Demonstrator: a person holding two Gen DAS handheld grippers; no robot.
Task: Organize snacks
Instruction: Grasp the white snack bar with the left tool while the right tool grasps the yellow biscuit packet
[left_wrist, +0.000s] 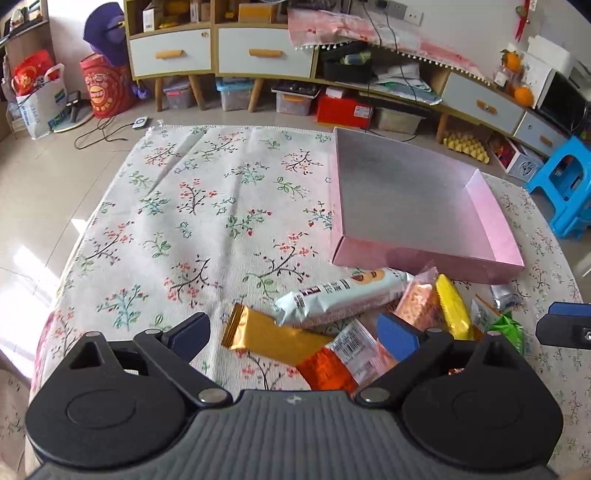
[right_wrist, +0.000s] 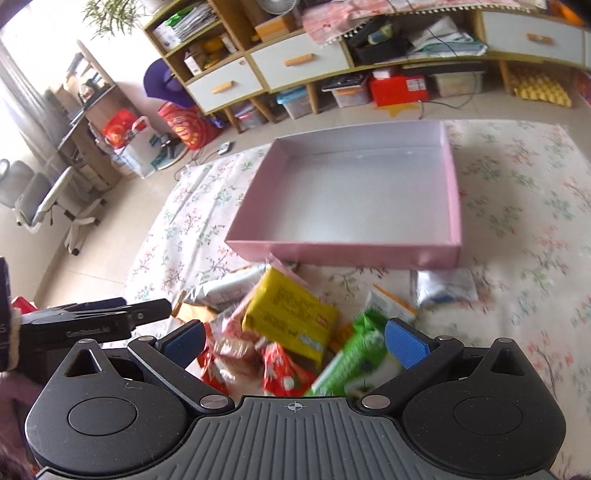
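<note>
my left gripper (left_wrist: 291, 328) hangs wide over the gold packet (left_wrist: 273, 338), its long axis crossing between my fingers, nothing held.

Loads of bare floral cloth (left_wrist: 192, 206) left of the pink box (left_wrist: 424, 258), easy to pass there. Snack pile (right_wrist: 288, 332) crowds the box's near wall; the box's inside is wide open.
</note>
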